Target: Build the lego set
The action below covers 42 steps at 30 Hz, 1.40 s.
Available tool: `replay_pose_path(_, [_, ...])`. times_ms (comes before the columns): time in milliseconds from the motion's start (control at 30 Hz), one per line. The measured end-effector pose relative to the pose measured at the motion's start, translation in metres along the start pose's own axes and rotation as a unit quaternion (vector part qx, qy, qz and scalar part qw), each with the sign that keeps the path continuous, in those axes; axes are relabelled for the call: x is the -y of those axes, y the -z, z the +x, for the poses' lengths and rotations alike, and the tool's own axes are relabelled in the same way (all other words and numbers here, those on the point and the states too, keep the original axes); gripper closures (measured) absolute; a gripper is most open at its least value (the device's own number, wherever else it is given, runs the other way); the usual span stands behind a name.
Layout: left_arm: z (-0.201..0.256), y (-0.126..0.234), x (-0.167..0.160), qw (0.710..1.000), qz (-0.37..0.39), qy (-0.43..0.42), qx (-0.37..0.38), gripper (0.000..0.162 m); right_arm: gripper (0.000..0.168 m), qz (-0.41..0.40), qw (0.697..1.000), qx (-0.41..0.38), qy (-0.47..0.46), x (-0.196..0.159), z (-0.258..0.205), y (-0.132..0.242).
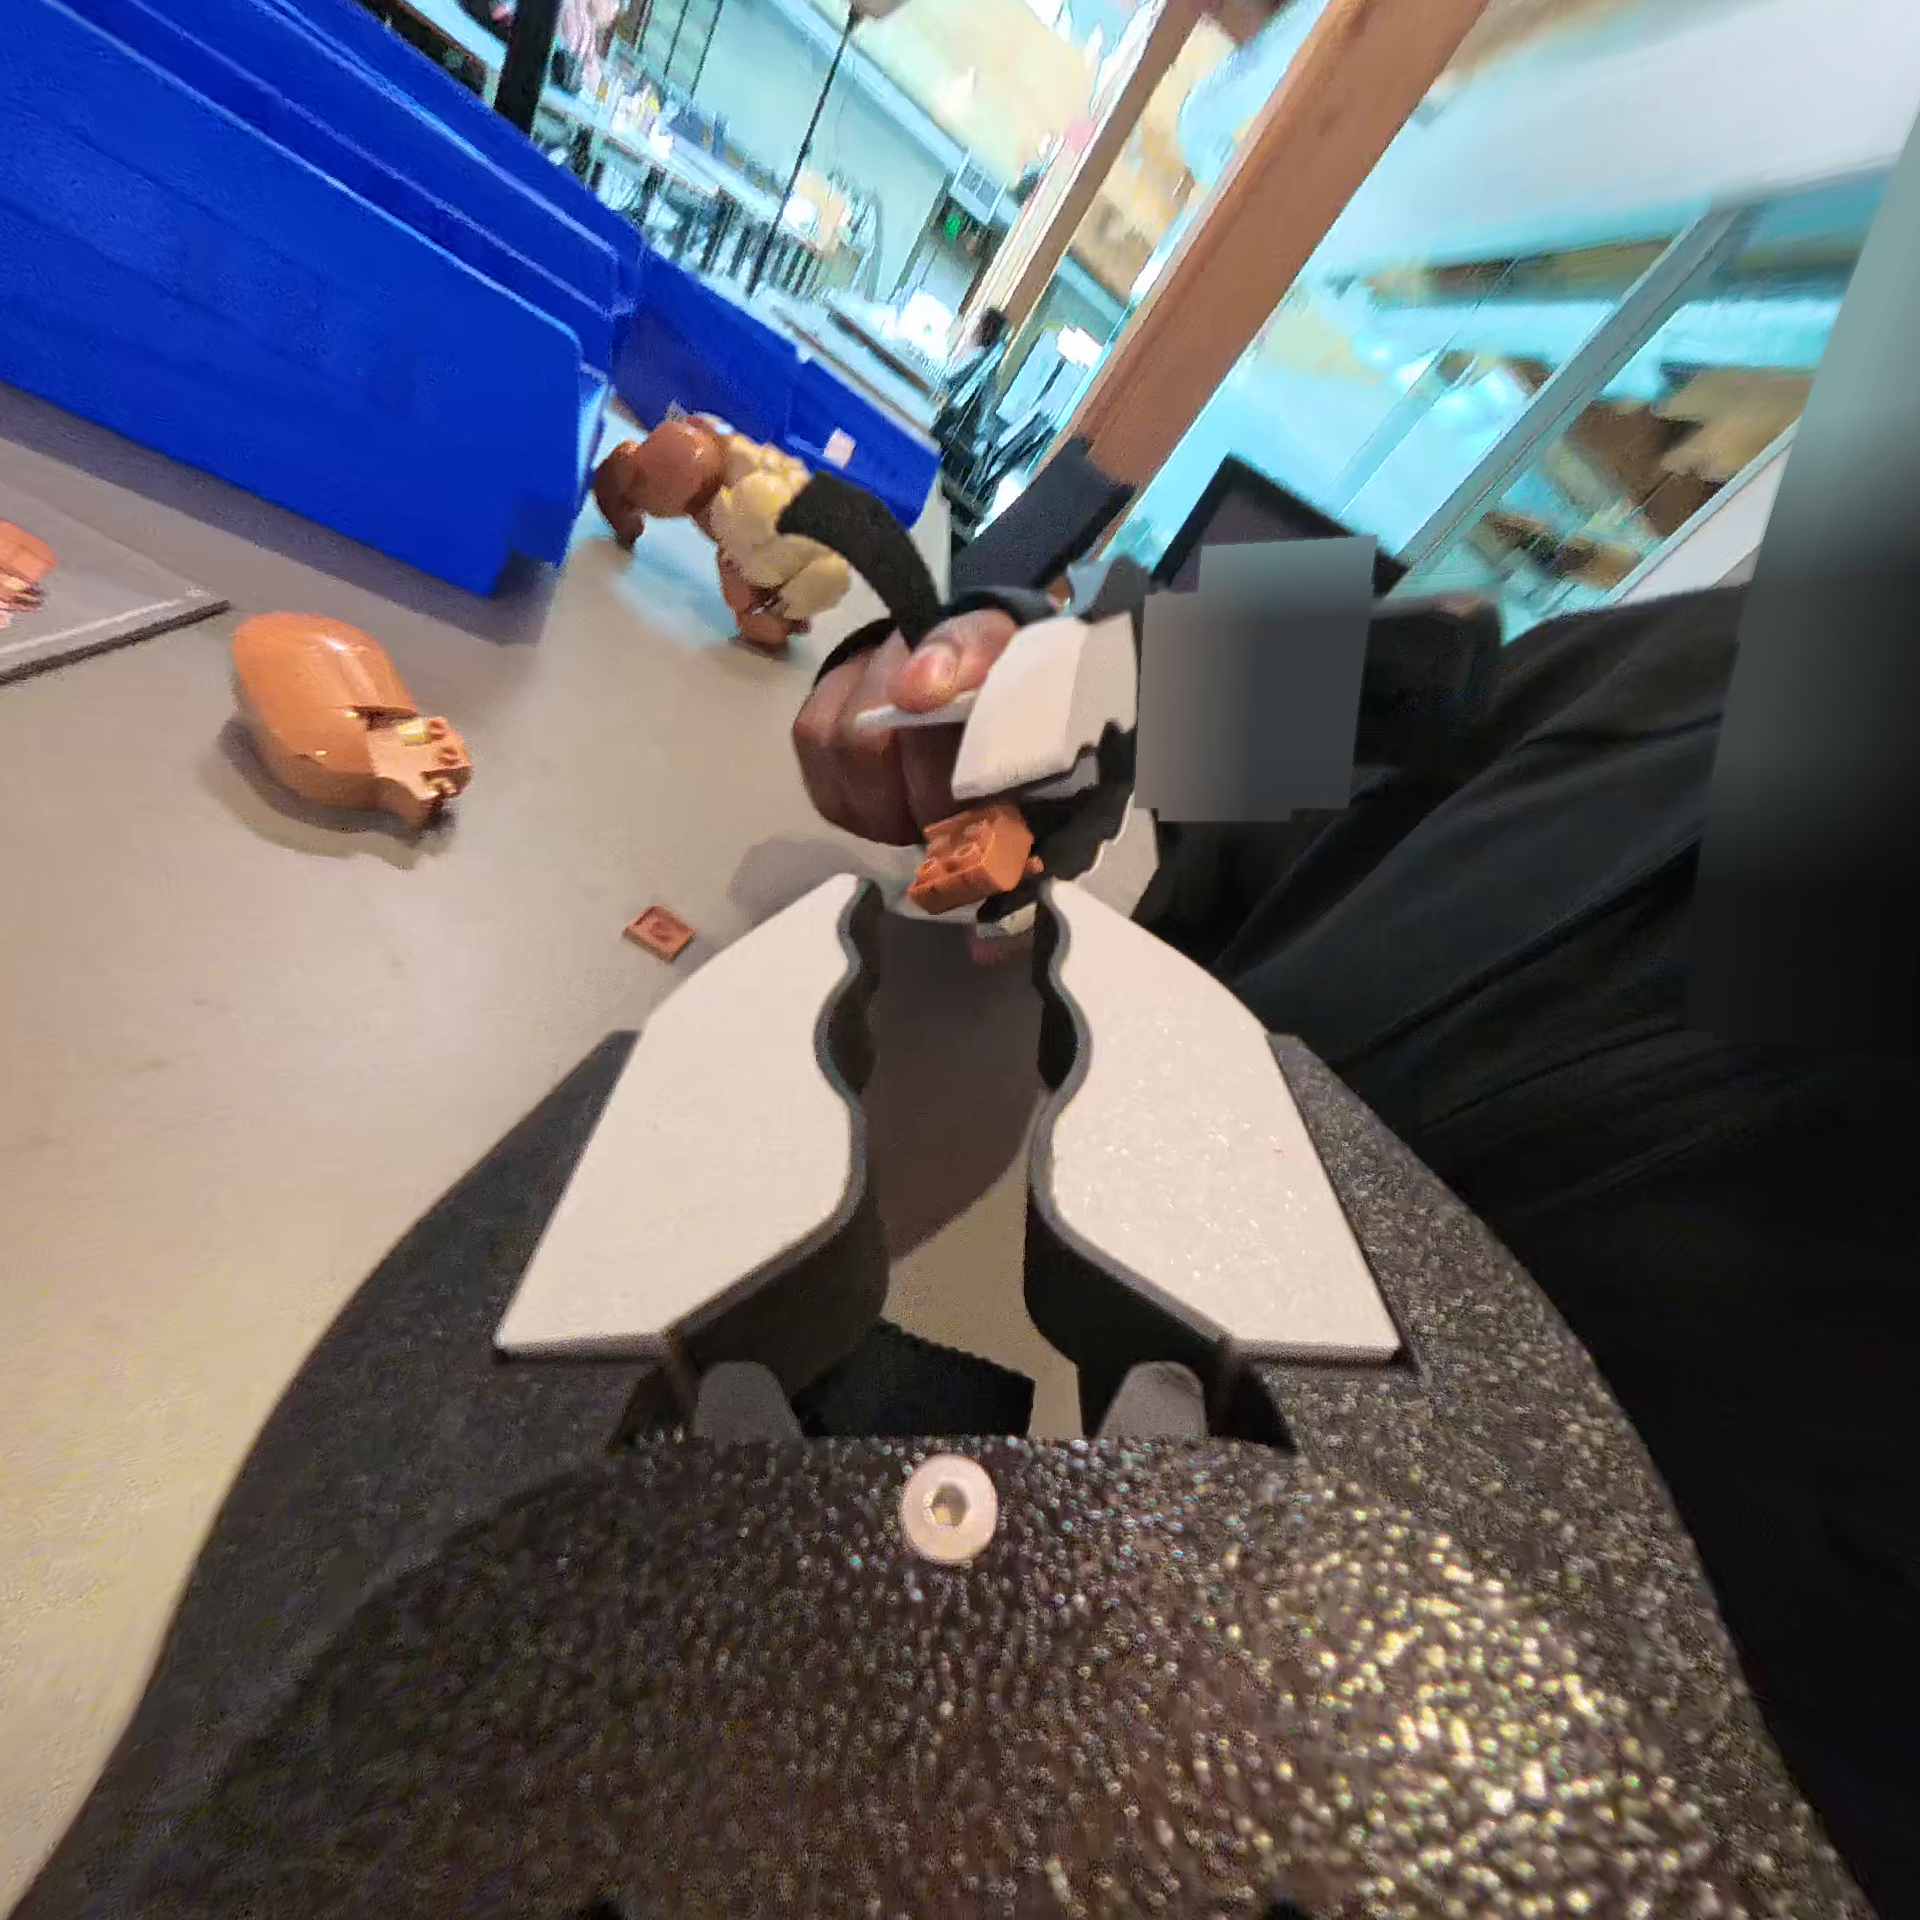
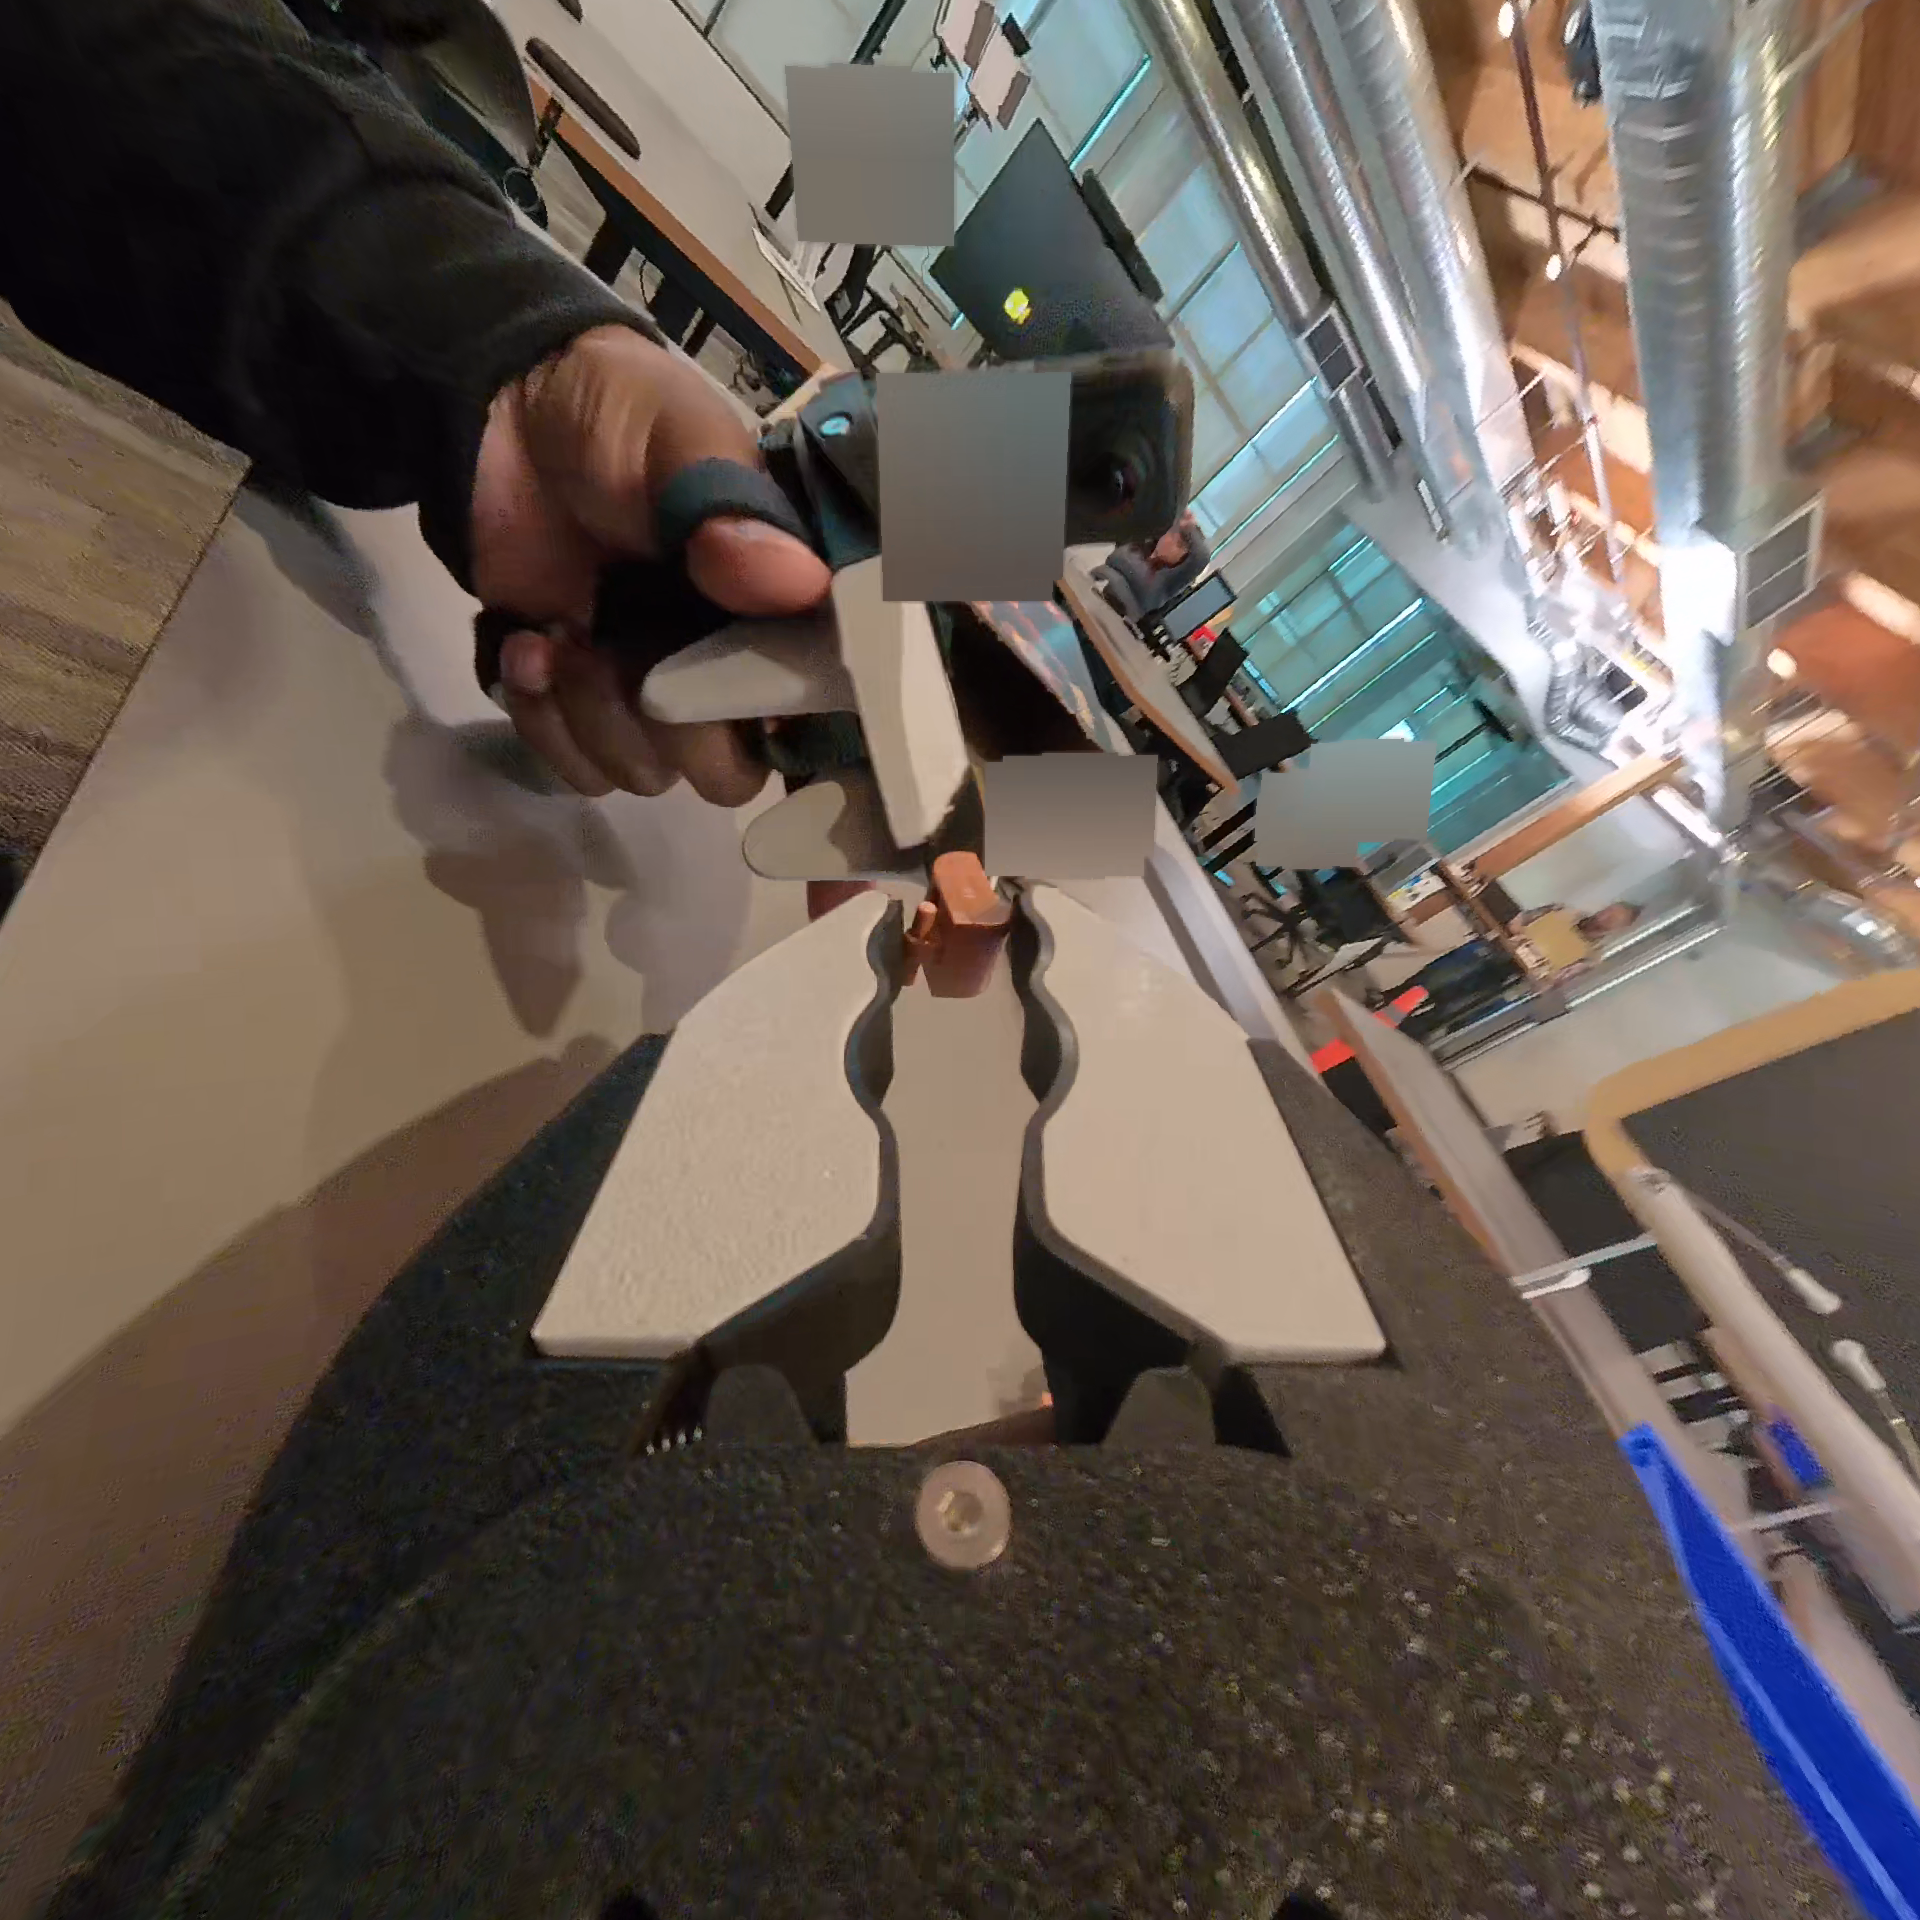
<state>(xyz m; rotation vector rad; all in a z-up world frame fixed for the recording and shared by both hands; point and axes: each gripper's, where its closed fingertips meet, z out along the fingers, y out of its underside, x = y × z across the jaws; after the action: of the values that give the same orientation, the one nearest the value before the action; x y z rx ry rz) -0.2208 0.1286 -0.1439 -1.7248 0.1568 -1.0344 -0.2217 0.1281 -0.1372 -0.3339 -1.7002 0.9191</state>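
Blue bins (image 1: 291, 312) line the far left of the grey tabletop (image 1: 208, 1091); nearer lie a tan lego body (image 1: 332, 717), a brown-and-cream lego figure (image 1: 727, 520) and a small flat tile (image 1: 659, 932). Both grippers meet tip to tip above the tabletop: right gripper (image 1: 997, 883) fingers clamped on a brown lego piece (image 1: 971, 862), left gripper (image 1: 951, 914) fingers apart around it.

Small brick piece (image 1: 971, 860) sits just beyond the left gripper's fingers (image 1: 727, 1091), above the worktop (image 1: 260, 1039); flat tile (image 1: 659, 931) lies left of those fingers on the worktop; rounded build (image 1: 332, 717) farther left; bins (image 1: 312, 312) behind.
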Motion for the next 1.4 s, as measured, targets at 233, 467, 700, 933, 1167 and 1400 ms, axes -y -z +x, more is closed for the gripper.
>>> replay_pose_path(233, [0.007,-0.005,-0.002,0.999,0.022,0.014,-0.033,0.143,0.148,0.014,0.998,-0.022,0.051,0.007,-0.001,0.000])
replay_pose_path(467, [0.013,-0.006,-0.003,0.998,0.022,0.010,-0.054,0.144,0.141,0.018,0.999,-0.022,0.022,0.007,0.000,0.002])
replay_pose_path(700, [0.014,-0.008,-0.009,0.998,-0.022,0.015,-0.054,0.144,0.148,0.021,1.000,0.011,0.019,0.007,-0.009,0.000])
replay_pose_path(933, [0.018,-0.011,-0.007,0.996,-0.042,0.047,-0.063,0.145,0.148,0.030,0.999,0.022,-0.016,0.010,-0.007,0.004])
replay_pose_path(1167, [0.015,-0.012,-0.011,0.996,-0.050,0.042,-0.058,0.145,0.148,0.013,0.999,0.031,-0.027,0.005,-0.010,0.004])
replay_pose_path(1400, [-0.003,-0.015,-0.025,0.998,-0.058,-0.013,0.008,0.144,0.136,-0.074,0.996,0.019,-0.055,-0.025,-0.010,0.021])
